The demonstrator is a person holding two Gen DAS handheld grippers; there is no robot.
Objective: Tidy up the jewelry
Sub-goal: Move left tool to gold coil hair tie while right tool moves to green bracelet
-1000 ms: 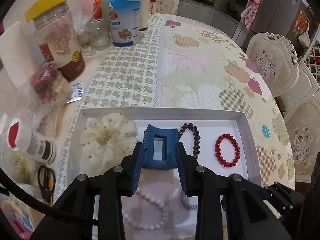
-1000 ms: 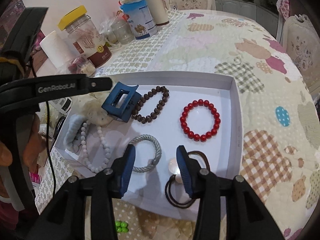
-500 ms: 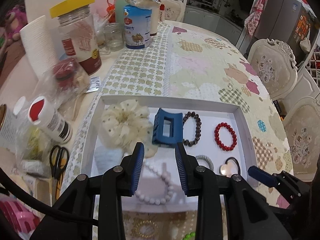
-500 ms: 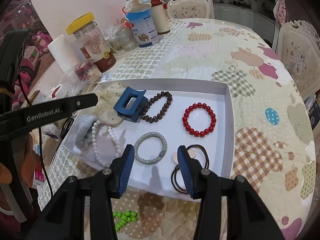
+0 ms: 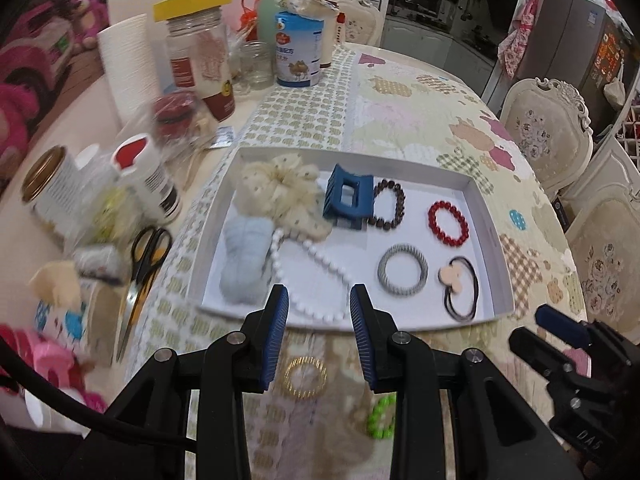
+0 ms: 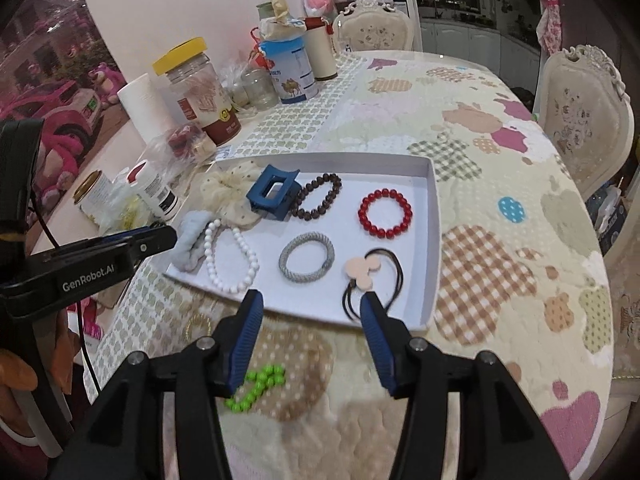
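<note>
A white tray [image 5: 486,216] [image 6: 436,240] holds a blue claw clip [image 5: 348,200] [image 6: 272,194], brown [image 5: 401,205] and red [image 5: 430,216] bead bracelets, a grey hair tie [image 5: 382,276], a black hair tie with a beige charm [image 6: 362,270], white beads [image 5: 320,260] and two scrunchies [image 5: 280,188]. My left gripper [image 5: 319,296] hangs open and empty over the tray's near edge. A gold bracelet [image 5: 294,364] and a green bead bracelet [image 5: 382,418] [image 6: 256,390] lie on the cloth below it. My right gripper [image 6: 311,300] is opening, with nothing between its fingers.
Left of the tray stand jars [image 5: 200,56], a milk-powder tin [image 5: 298,50], a paper roll [image 5: 128,64], small bottles [image 5: 150,180] and scissors [image 5: 146,256]. Padded chairs [image 5: 548,128] line the table's right side. A patchwork cloth [image 6: 500,184] covers the table.
The blue clip that sat between my left fingers now lies in the tray. Both grippers have drawn back toward the near table edge, and the right jaws have widened.
</note>
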